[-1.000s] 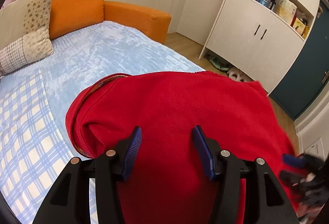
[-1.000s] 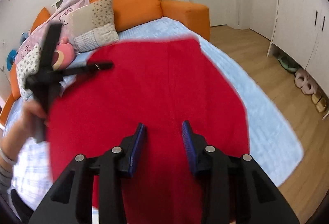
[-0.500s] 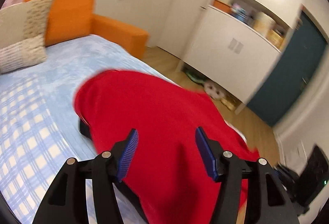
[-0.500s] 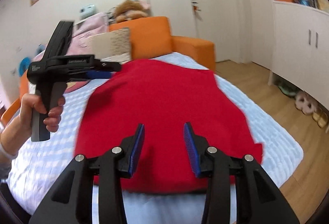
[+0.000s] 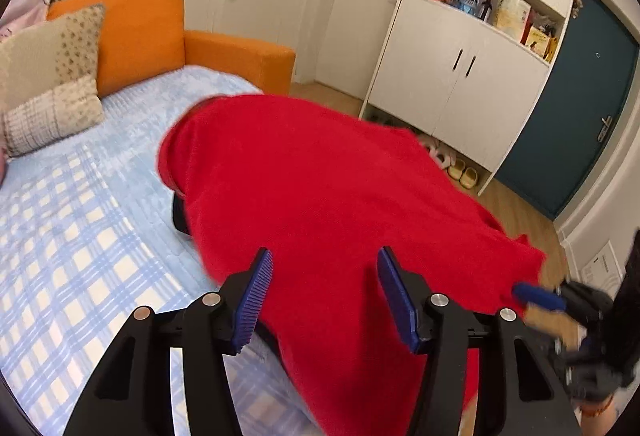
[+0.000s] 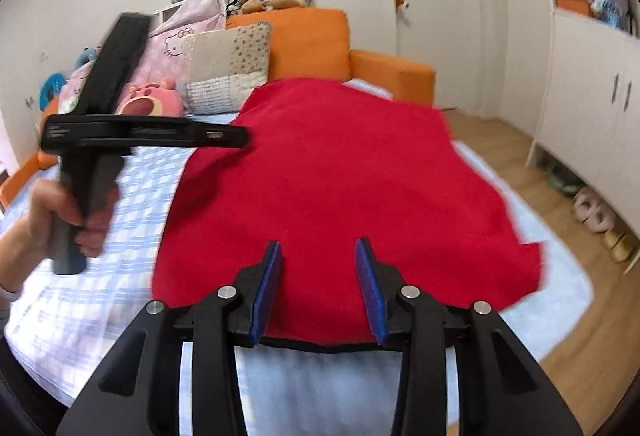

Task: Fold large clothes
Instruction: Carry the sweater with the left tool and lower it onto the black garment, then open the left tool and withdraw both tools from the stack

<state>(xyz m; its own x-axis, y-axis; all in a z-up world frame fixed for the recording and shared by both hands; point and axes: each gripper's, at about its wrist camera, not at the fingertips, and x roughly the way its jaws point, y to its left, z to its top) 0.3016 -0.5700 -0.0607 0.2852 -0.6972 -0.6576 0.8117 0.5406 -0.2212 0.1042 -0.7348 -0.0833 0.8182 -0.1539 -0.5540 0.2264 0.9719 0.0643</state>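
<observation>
- The red garment (image 6: 340, 196) lies spread flat over the blue checked bed cover (image 6: 132, 220), its far edge up toward the orange sofa back (image 6: 308, 40) at twelve o'clock and its near hem just ahead of the right tool.
- A thin black edge peeks out from under the garment's near hem (I can't tell what it belongs to).
- The right gripper (image 6: 318, 286) hovers at the near hem, blue pads parted with bare air between them; nothing is pinched.
- The left gripper (image 5: 326, 296) sits over the garment's side, jaws wide and still easing apart, the red cloth below them but not clamped.
- From the right camera, the left tool shows at nine o'clock, gripped by a hand (image 6: 60, 220), its nose pointing in at the garment's edge.
- A patchwork pillow (image 6: 228, 64) leans against the sofa back at eleven o'clock, with a pink plush (image 6: 150, 102) beside it.
- White cabinets (image 5: 460, 88) stand at two o'clock across the wooden floor, slippers (image 6: 592, 212) tucked underneath.
</observation>
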